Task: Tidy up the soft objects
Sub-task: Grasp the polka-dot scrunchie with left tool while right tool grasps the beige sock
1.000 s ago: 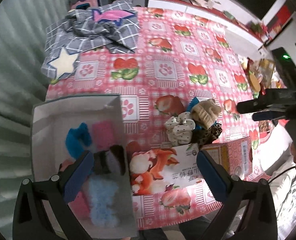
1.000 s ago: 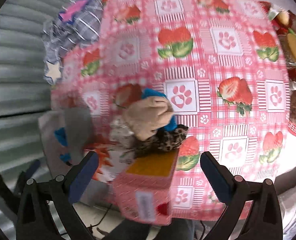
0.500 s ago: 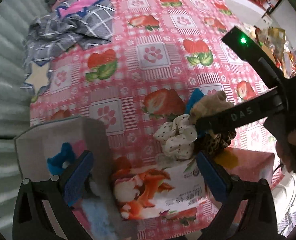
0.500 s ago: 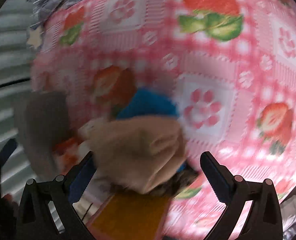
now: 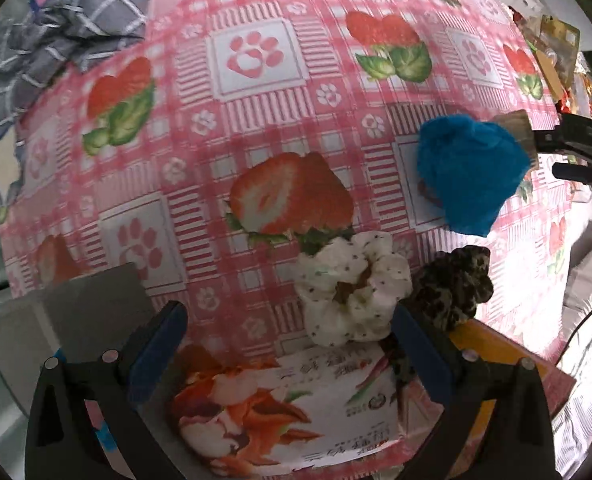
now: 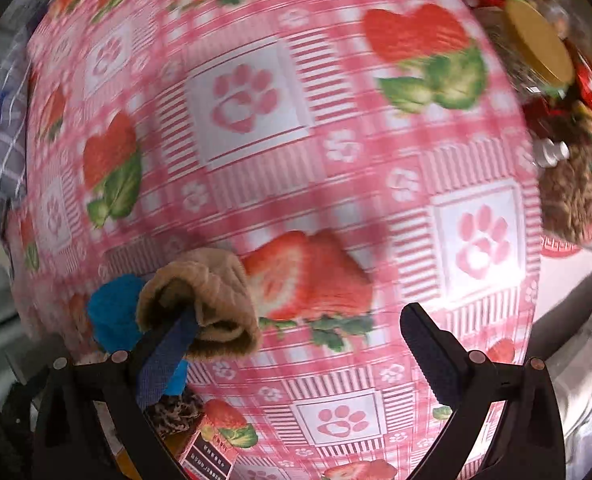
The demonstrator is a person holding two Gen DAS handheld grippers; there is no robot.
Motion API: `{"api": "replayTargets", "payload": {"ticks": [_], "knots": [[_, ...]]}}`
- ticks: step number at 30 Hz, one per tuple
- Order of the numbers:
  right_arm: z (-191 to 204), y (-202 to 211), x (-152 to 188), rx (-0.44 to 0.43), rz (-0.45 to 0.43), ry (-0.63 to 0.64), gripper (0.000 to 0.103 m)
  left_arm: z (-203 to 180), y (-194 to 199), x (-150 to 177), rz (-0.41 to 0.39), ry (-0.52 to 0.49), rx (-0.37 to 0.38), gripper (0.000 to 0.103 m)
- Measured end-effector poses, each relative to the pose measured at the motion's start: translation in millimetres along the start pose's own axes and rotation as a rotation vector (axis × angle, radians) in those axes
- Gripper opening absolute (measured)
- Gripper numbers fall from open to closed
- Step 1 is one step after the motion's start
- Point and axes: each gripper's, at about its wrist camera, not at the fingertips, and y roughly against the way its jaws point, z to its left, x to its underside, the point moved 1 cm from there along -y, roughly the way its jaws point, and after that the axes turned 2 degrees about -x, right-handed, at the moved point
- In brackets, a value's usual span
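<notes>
My left gripper [image 5: 288, 344] is open and hovers just short of a white dotted scrunchie [image 5: 351, 288], which rests on a tissue pack [image 5: 256, 400]. A leopard-print scrunchie [image 5: 455, 284] lies right of it. A fluffy blue scrunchie [image 5: 471, 176] is raised at the right, against a beige knit scrunchie [image 5: 515, 128]. In the right wrist view my right gripper [image 6: 296, 352] is open. The beige scrunchie [image 6: 208, 300] is hooked over its left finger [image 6: 164, 356], with the blue scrunchie [image 6: 112, 312] behind. Nothing lies between the right jaws.
A grey storage box [image 5: 76, 320] stands at the lower left, and an orange-topped pink carton [image 5: 507, 360] at the lower right. Grey checked cloth [image 5: 76, 20] lies at the far left. Jars and snack packs [image 6: 535, 40] crowd the right edge of the strawberry tablecloth [image 6: 256, 100].
My right gripper came into the pile, caught the beige scrunchie on one finger and carried it right; the blue one rose with it. My left gripper moved from the box toward the pile.
</notes>
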Motion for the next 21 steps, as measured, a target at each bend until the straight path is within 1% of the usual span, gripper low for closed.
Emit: {"api": "replayTargets", "payload": {"ticks": [3, 6, 9, 11, 12, 14, 16, 17, 18, 19, 21], "knots": [[-7, 3, 7, -0.048, -0.027, -0.019, 0.102, -3, -5, -9, 0.006, -0.008, -0.008, 0.103], [-11, 7, 13, -0.074, -0.049, -0.024, 0.102, -6, -18, -18, 0.044, -0.026, -0.015, 0.103], [-16, 5, 16, -0.117, -0.02, -0.028, 0.102, -8, -30, -24, 0.075, -0.043, -0.038, 0.103], [-10, -1, 20, -0.134, -0.011, -0.009, 0.102, -10, -34, -26, 0.09, -0.05, -0.039, 0.103], [-6, -3, 21, -0.136, -0.005, 0.004, 0.102, -11, -36, -27, 0.091, -0.054, -0.058, 0.103], [2, -12, 20, -0.148, 0.019, 0.026, 0.102, -11, -39, -30, 0.084, -0.056, -0.093, 0.103], [10, -21, 14, -0.172, 0.051, 0.03, 0.102, -6, -39, -36, 0.064, -0.042, -0.147, 0.103], [11, -25, 13, -0.176, 0.062, 0.028, 0.102, -4, -38, -40, 0.054, -0.034, -0.16, 0.103], [10, -26, 11, -0.165, 0.057, 0.022, 0.102, 2, -36, -46, 0.035, -0.019, -0.178, 0.103], [6, -24, 7, -0.128, 0.039, 0.004, 0.102, 9, -32, -53, 0.013, 0.003, -0.203, 0.103], [-8, -19, 5, -0.083, 0.006, -0.028, 0.102, 25, -22, -66, -0.023, 0.05, -0.239, 0.103]]}}
